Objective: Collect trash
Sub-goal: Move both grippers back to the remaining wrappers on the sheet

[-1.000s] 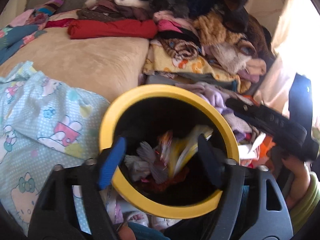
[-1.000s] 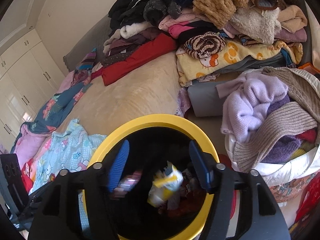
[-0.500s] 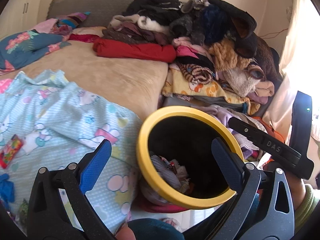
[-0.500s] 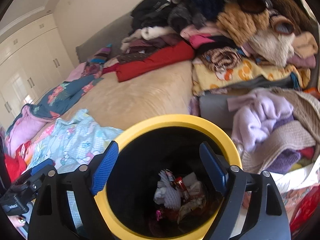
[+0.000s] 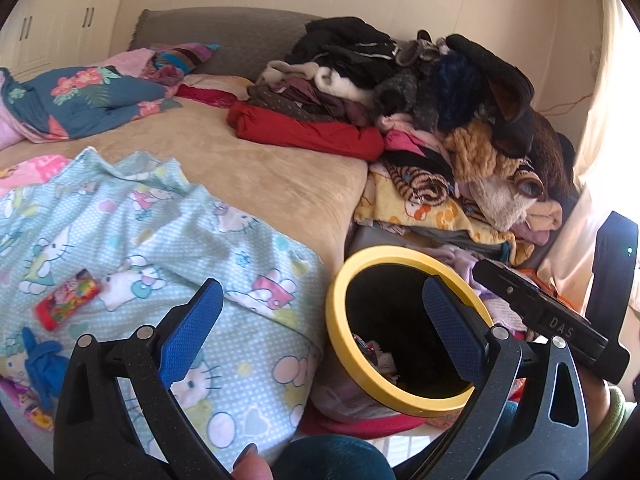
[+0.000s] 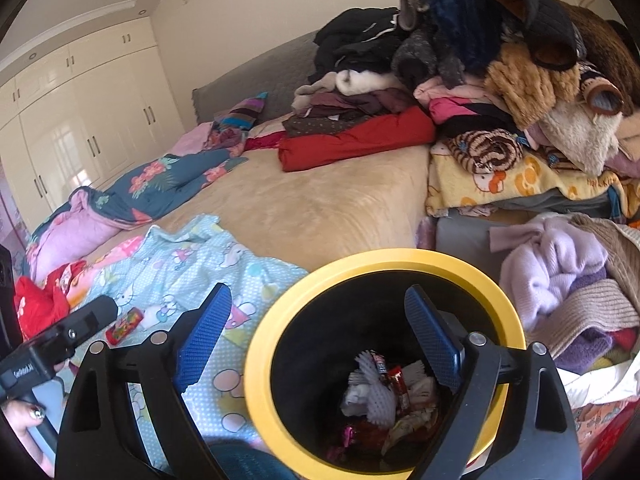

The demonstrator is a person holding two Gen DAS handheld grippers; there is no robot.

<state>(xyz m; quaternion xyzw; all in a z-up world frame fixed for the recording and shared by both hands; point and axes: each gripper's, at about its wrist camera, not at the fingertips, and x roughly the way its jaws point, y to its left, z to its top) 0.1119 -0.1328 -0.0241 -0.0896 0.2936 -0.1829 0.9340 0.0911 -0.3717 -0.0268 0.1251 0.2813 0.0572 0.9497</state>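
Beside bed, yellow-rimmed bin point(image 6: 256, 364) holds wrappers point(image 6: 390, 390) already. Left gripper point(image 5: 320, 336) jaws wide apart, empty; right gripper point(image 6: 320, 338) jaws opening, empty. Remaining: red candy packet point(image 5: 66, 299) at 9 o'clock on blue printed blanket point(image 5: 168, 240), blue scrap point(image 5: 42, 358) near it.

Right tool point(image 6: 320, 336) opening, empty, above yellow-rimmed bin point(image 6: 260, 360) holding wrappers point(image 6: 394, 394).
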